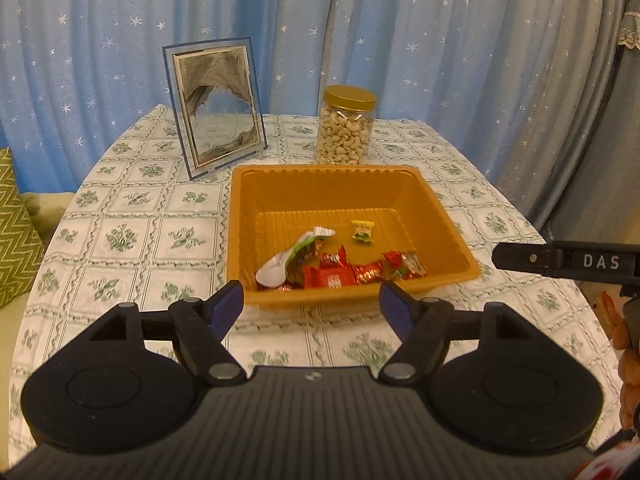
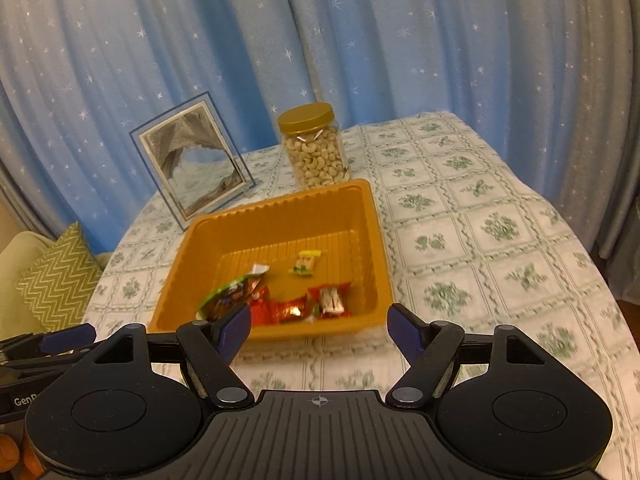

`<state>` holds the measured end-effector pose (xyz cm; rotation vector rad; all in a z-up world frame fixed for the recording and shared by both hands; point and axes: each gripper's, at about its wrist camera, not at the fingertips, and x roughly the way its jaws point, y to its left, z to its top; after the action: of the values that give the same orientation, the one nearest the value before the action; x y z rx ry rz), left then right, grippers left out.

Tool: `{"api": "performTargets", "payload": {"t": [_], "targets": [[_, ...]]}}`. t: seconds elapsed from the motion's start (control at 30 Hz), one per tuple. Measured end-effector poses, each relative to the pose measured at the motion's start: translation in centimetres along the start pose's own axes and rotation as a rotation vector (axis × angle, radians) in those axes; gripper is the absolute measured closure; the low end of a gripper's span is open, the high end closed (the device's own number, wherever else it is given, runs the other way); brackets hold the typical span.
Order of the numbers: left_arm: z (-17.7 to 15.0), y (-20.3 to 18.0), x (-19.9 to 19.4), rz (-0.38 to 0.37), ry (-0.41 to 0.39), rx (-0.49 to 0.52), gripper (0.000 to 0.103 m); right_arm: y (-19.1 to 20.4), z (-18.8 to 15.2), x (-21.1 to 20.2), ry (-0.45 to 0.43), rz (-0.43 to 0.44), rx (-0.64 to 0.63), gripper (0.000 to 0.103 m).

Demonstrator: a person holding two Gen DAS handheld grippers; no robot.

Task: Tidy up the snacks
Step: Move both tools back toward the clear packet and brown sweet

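An orange plastic tray [image 1: 240, 220] [image 2: 188, 264] sits in the middle of the table. Inside it lie several red-wrapped candies [image 1: 332, 278] [image 2: 288, 310], a green and white packet [image 1: 296, 250] [image 2: 228, 296] and a small yellow candy [image 1: 362, 232] [image 2: 306, 262]. My left gripper [image 1: 312, 302] hovers at the tray's near edge, open, with nothing between its blue pads. My right gripper [image 2: 320, 326] is also open and empty, just before the tray's near right corner. One of the right gripper's fingers [image 1: 560, 260] shows at the right of the left wrist view.
A cashew jar with a gold lid [image 1: 346, 132] [image 2: 316, 152] stands behind the tray. A framed picture [image 1: 218, 108] [image 2: 192, 160] stands at the back left. Floral tablecloth [image 1: 140, 236] [image 2: 480, 240] lies bare on both sides. A green zigzag cushion [image 1: 16, 224] [image 2: 60, 276] lies off the table's left edge.
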<state>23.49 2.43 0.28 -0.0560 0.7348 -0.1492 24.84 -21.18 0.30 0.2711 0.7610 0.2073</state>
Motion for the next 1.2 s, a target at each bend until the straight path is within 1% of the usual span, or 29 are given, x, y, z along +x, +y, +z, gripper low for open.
{"api": "performTargets", "payload": {"t": [0.3,0.63,1.0,1.1,1.2], "targets": [[-2.8,-0.4,-4.0,0.018,0.010,-0.012,0.028,0.0,-2.7,-4.3,-0.013,-0.010,0.026,0.028],[-5.8,-0.4,-6.9,0.021,0.023,-0.029,0.027,0.6,-6.1,-6.7,0.014,-0.026,-0.006,0.028],[-7.6,-0.5,-7.6,0.023,0.047,-0.005,0.027,0.6,-8.6,-7.3,0.062,-0.033,-0.016,0.028],[-7.8,-0.6,-7.4,0.021,0.051,0.020,0.027,0.4,-9.1,-7.1,0.072,-0.038,-0.015,0.028],[-8.1,-0.7,-7.0,0.005,0.046,0.071,0.027,0.1,-9.5,-6.8,0.082,-0.045,-0.019,0.028]]}}
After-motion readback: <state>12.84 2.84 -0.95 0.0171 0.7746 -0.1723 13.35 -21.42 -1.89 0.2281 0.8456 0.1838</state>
